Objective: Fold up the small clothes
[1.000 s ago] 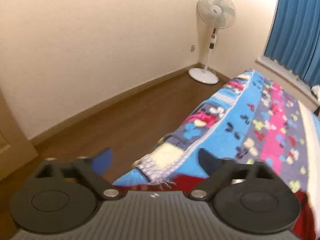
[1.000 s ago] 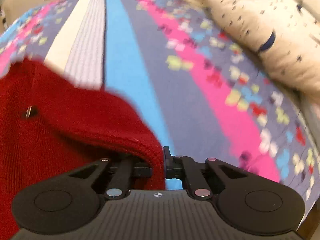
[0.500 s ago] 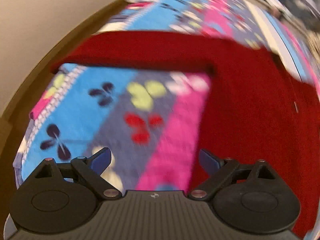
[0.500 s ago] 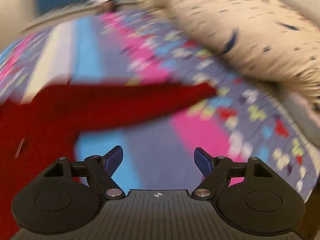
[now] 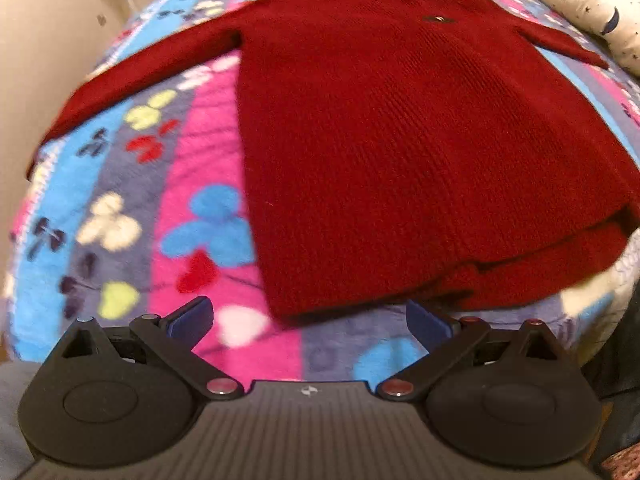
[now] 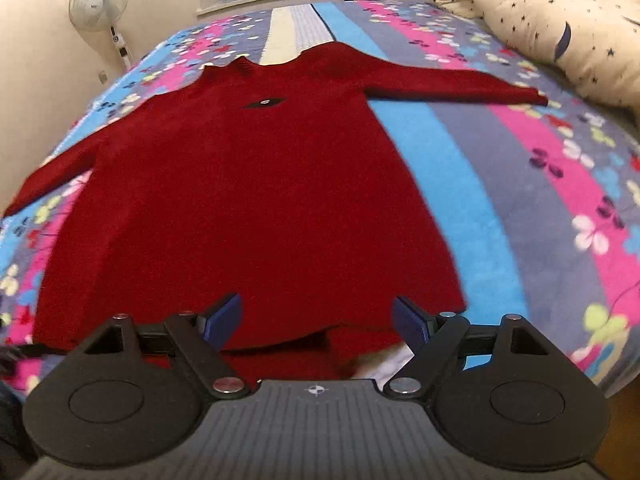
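Both grippers now sit at the near edge of the bed, where a second ago the left one looked across the floor at a fan and the right one was clamped on a red cuff. That cuff is let go — the sleeve lies out flat on its own.

Largest first: the blanket (image 6: 500,168), striped and printed with butterflies, covers the bed and is soft and lumpy, so anything dragged over it may bunch. On it the red sweater (image 6: 248,184) lies spread face up, collar far, hem near, both sleeves stretched sideways. The right sleeve (image 6: 452,86) ends close to the starry pillow (image 6: 560,28); the left sleeve (image 5: 132,76) reaches the blanket's edge and could slide off if tugged.

The hem is the weak spot. Its near right corner is doubled under, with a second layer showing below the top one — a pinch there may catch only one layer and fold the knit crooked.

The right gripper (image 6: 318,322) hovers over the hem, jaws opening, cloth below them but not pressed. The left gripper (image 5: 308,318) is opening too, fully wide, just off the hem's left corner over bare blanket; closing here, I judge, would grab blanket instead.
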